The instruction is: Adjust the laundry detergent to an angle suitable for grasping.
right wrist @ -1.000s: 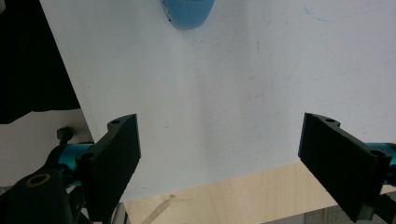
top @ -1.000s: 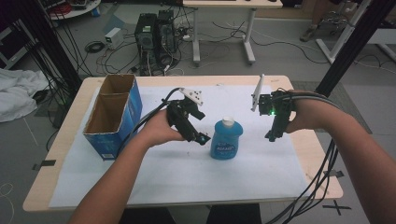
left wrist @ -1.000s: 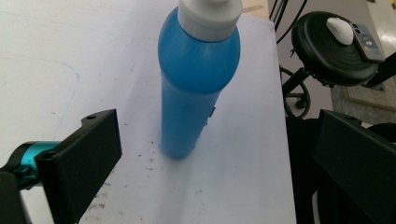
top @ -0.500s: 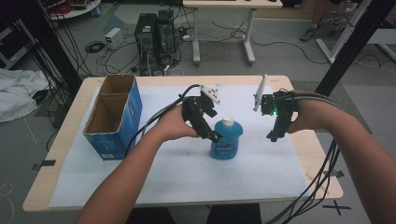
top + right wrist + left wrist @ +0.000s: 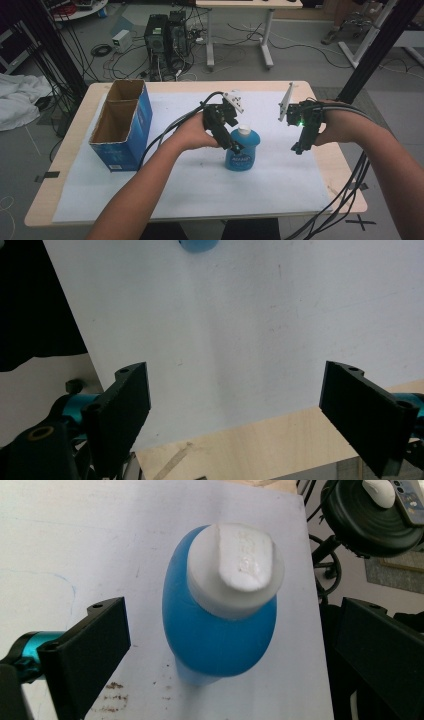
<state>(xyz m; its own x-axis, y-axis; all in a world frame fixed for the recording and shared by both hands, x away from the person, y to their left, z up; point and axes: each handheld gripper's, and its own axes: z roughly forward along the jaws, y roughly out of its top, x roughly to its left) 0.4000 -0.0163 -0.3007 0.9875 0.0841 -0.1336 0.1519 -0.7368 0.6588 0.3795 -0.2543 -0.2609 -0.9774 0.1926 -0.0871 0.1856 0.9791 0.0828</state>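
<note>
Jaws of the left gripper (image 5: 220, 645) are spread wide around the upright blue bottle (image 5: 220, 625), untouched; the right gripper (image 5: 250, 410) is held open above the table (image 5: 320, 165).

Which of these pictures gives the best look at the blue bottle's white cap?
The left gripper view: the white cap looms large from above, between the open jaws. The high view shows the cap small, beside the left gripper. The right gripper view catches just the blue bottle at its top edge.

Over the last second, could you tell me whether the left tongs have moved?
Yes. The left tongs have moved rightward, away from the blue cardboard box, and now sit open around the blue bottle, which stayed put.
</note>
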